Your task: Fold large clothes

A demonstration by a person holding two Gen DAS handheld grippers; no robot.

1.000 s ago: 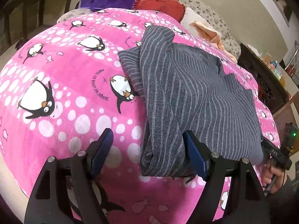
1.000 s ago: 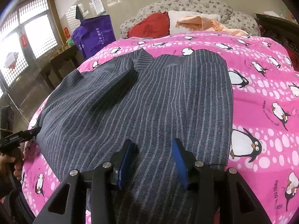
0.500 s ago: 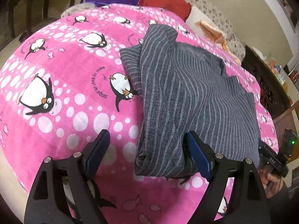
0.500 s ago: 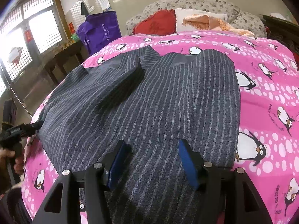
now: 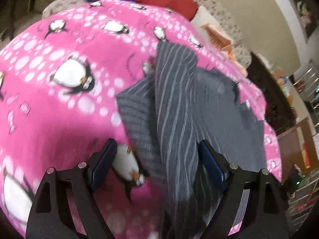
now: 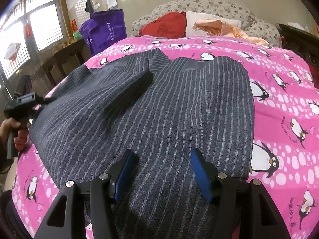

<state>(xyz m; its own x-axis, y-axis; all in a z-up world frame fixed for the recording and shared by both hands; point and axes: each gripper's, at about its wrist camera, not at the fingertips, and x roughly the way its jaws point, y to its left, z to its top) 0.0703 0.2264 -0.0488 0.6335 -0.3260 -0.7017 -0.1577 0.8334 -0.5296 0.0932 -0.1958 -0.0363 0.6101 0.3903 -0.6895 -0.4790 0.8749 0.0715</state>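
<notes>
**Garment edge lying between the left tool's fingers**

Bed [image 6: 283, 91] under the pink penguin blanket is carrying the grey striped garment [image 6: 159, 109], which is lying spread with its long axis running from the near edge toward the pillows. Relative to that garment, the right tool [image 6: 162, 172] is hovering over its near hem, jaws wide and gripping nothing. The left tool [image 5: 157, 163] is sitting at its left side edge, equally wide, straddling the folded edge, empty, so looking nearer to the next grab.

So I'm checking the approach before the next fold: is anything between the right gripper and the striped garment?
Nothing visible. The right gripper hangs with jaws open directly over the grey striped garment, which lies on the pink penguin blanket.
</notes>
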